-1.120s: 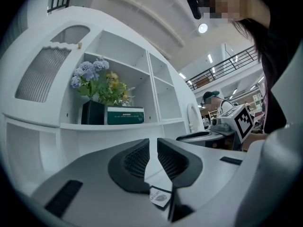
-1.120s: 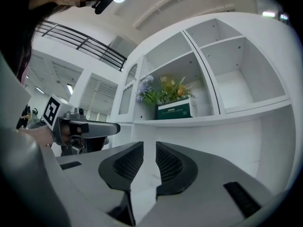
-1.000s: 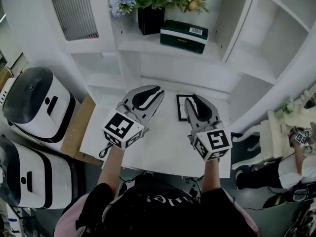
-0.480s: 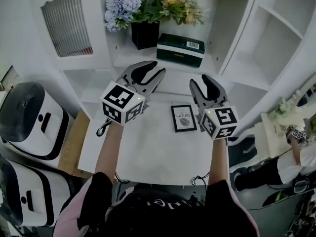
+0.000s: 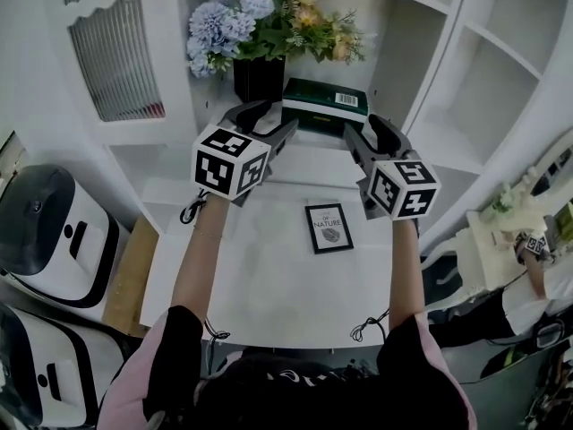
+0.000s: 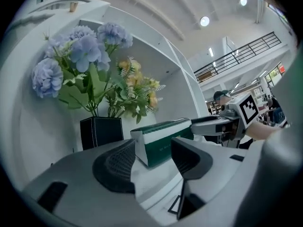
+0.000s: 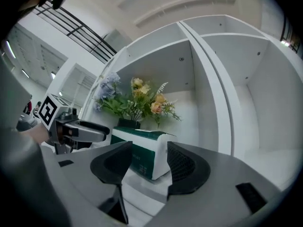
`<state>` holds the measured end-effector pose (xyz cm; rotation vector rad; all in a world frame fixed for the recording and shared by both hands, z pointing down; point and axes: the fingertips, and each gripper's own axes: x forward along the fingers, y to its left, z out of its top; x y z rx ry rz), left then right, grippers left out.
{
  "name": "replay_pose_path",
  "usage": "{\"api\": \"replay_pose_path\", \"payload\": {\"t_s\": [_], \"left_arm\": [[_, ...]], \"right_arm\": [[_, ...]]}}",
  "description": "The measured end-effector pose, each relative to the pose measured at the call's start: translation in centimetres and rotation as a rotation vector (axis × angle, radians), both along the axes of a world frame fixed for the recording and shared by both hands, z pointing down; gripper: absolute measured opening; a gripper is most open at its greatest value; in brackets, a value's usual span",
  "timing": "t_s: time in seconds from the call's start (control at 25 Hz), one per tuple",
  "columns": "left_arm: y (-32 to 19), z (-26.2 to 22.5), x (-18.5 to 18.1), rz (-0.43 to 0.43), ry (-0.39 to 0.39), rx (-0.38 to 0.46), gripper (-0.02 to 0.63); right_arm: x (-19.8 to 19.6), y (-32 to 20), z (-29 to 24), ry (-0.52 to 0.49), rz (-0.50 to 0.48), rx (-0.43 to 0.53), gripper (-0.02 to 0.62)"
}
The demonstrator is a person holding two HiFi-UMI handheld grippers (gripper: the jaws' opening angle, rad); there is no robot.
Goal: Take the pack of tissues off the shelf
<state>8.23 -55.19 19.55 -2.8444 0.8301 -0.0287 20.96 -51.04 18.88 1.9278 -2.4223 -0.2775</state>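
The pack of tissues [image 5: 324, 106] is a dark green box with a white band, lying on a white shelf [image 5: 304, 137] beside a black vase. In the head view my left gripper [image 5: 267, 122] is raised just in front of the pack's left end and my right gripper [image 5: 369, 133] just in front of its right end. Both sets of jaws are opening and nothing is between them. In the left gripper view the pack [image 6: 161, 141] lies a little beyond the left gripper [image 6: 152, 161]. The right gripper view shows the pack's [image 7: 144, 154] white end beyond the right gripper [image 7: 147, 162].
A black vase [image 5: 258, 79] with blue and yellow flowers [image 5: 260, 25] stands left of the pack. A framed card [image 5: 329, 227] lies on the white table [image 5: 269, 276] below. Shelf dividers [image 5: 430, 70] rise to the right. White appliances [image 5: 49, 231] stand at the left.
Both grippers have risen from over the table up to the shelf, at the pack's two ends. Their jaws have gone from shut to wide apart.
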Motion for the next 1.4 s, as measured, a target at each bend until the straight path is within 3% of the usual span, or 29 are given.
{"api": "replay_pose_path", "payload": {"t_s": [0.16, 0.44, 0.56, 0.64, 0.76, 0.96, 1.24, 1.4], "left_arm": [[-1.1, -0.5, 1.0, -0.034, -0.064, -0.005, 0.230], [-1.7, 1.1, 2.6, -0.049, -0.261, -0.062, 0.230], [-1.5, 2.2, 3.4, -0.077, -0.362, 0.024, 0.230], [-1.6, 2.6, 3.5, -0.104, -0.379, 0.104, 0.230], [-0.5, 2.3, 3.3, -0.075, -0.329, 0.146, 0.229], [2.1, 1.0, 2.1, -0.025, -0.135, 0.109, 0.227], [7.5, 1.5, 0.3, -0.067, -0.110, 0.163, 0.227], [10.4, 2.9, -1.1, -0.083, -0.070, 0.135, 0.227]], "right_arm": [[0.4, -1.1, 0.2, -0.006, 0.025, -0.034, 0.225], [0.1, -1.4, 0.2, -0.004, 0.026, -0.034, 0.225], [0.0, -1.3, 0.4, 0.025, 0.041, -0.029, 0.224], [0.0, -1.0, 0.6, 0.050, 0.056, -0.024, 0.224], [0.0, 0.2, 0.7, 0.043, 0.046, -0.009, 0.223], [-0.7, 2.9, 0.6, 0.030, 0.016, 0.023, 0.218], [-2.4, 7.6, 1.3, 0.051, -0.012, 0.058, 0.215], [-3.4, 10.7, 2.6, 0.039, -0.046, 0.058, 0.213]]}}
